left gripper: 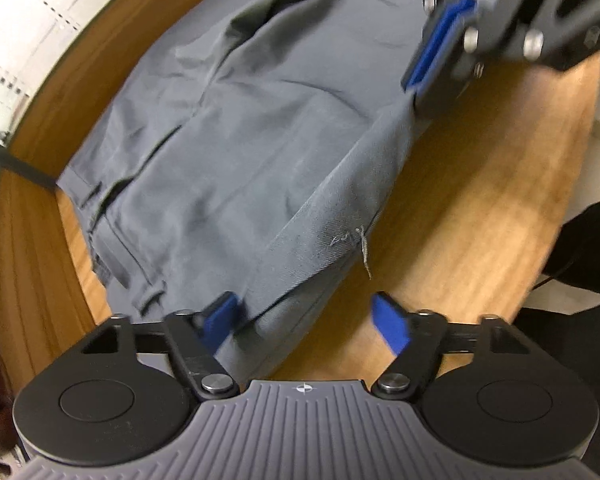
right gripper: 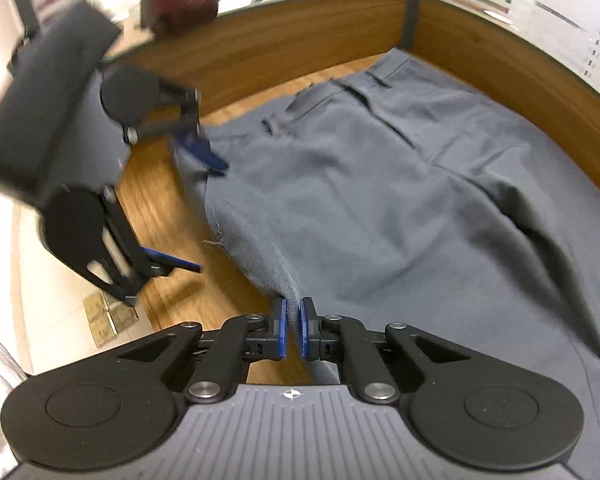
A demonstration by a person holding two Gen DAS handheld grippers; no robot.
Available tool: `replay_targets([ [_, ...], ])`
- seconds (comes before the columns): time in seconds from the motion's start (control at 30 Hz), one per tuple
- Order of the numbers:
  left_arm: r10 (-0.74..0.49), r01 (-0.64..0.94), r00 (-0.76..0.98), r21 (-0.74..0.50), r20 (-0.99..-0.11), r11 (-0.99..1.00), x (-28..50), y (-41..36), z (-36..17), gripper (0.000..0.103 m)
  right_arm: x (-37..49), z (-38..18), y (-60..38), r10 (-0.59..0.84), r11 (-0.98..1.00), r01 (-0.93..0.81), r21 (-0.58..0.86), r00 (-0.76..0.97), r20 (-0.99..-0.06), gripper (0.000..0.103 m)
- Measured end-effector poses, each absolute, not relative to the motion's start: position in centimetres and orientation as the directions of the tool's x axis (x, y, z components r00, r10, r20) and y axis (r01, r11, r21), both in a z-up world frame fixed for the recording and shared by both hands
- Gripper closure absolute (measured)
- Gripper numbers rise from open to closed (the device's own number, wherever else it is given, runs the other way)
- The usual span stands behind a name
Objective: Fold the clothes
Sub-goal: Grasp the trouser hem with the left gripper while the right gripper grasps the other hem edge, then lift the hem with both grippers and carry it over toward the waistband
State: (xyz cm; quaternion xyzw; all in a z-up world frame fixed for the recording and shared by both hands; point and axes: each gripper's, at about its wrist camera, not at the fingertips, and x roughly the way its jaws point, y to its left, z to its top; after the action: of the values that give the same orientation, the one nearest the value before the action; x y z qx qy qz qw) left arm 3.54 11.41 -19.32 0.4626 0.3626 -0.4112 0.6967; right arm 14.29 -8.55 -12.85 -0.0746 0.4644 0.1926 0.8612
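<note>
One fold looked done: the grey trousers (left gripper: 260, 152) lay doubled on the wooden desk (left gripper: 480, 216), hem over the waistband end. The right gripper (right gripper: 293, 330) was pinched on the hem edge; the left gripper (left gripper: 306, 320) stood apart around the nearer corner, not yet clamped. Further folds probably remained. A raised wooden rim (right gripper: 300, 36) bordered the desk, white panelled walls (left gripper: 32, 40) beyond.

wooden table (left gripper: 480, 216) with raised rim (right gripper: 300, 40); pale floor (right gripper: 60, 300) beside it.
</note>
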Motion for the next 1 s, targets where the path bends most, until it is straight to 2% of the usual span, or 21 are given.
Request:
replay_targets([
  [0.07,-0.240,0.901,0.417,0.362,-0.877,0.239,4.0,10.9,-19.3,0.053,14.6,-12.2,-9.0,0.267,0.919,-0.388,0.064,0.497,-0.826,0.096],
  [0.13,-0.244,0.893,0.434,0.377,-0.867,0.246,4.5,10.6,-19.2,0.088,14.8,-11.7,-9.3,0.268,0.924,-0.376,0.071,0.502,-0.822,0.096],
  [0.2,-0.256,0.886,0.448,0.386,-0.857,0.257,4.9,10.4,-18.9,0.094,14.7,-11.6,-9.7,0.264,0.931,-0.357,0.076,0.514,-0.816,0.093],
  [0.23,-0.264,0.881,0.455,0.388,-0.851,0.270,5.0,10.5,-18.5,0.095,14.4,-11.6,-9.9,0.258,0.936,-0.344,0.076,0.523,-0.812,0.091],
  [0.27,-0.268,0.877,0.461,0.387,-0.846,0.286,5.3,10.5,-18.1,0.095,14.2,-11.6,-10.1,0.253,0.940,-0.331,0.077,0.531,-0.809,0.083],
  [0.3,-0.270,0.875,0.461,0.384,-0.845,0.294,5.4,10.6,-17.8,0.095,14.0,-11.6,-10.3,0.247,0.945,-0.318,0.077,0.539,-0.805,0.070],
  [0.37,-0.278,0.882,0.437,0.346,-0.856,0.320,5.8,10.6,-17.2,0.095,13.2,-11.8,-10.7,0.230,0.953,-0.293,0.071,0.554,-0.800,0.056],
  [0.63,-0.280,0.867,0.357,0.204,-0.891,0.455,8.2,10.5,-15.2,0.094,9.6,-13.8,-11.4,0.172,0.975,-0.216,0.057,0.561,-0.810,0.041],
  [0.77,-0.277,0.845,0.349,0.173,-0.895,0.506,8.7,10.5,-14.7,0.094,9.3,-15.2,-10.7,0.047,0.981,-0.180,-0.072,0.585,-0.810,0.042],
  [0.83,-0.271,0.836,0.352,0.171,-0.896,0.522,8.8,10.5,-14.6,0.094,9.4,-16.4,-11.0,-0.042,0.980,-0.135,-0.149,0.589,-0.807,0.052],
  [0.9,-0.262,0.831,0.359,0.179,-0.896,0.526,8.8,10.5,-14.5,0.094,9.4,-17.0,-11.8,-0.081,0.982,-0.094,-0.166,0.581,-0.810,0.068],
  [1.0,-0.241,0.818,0.380,0.203,-0.893,0.538,8.6,10.4,-14.5,0.094,8.7,-17.9,-14.5,-0.138,0.984,-0.015,-0.180,0.577,-0.805,0.070],
])
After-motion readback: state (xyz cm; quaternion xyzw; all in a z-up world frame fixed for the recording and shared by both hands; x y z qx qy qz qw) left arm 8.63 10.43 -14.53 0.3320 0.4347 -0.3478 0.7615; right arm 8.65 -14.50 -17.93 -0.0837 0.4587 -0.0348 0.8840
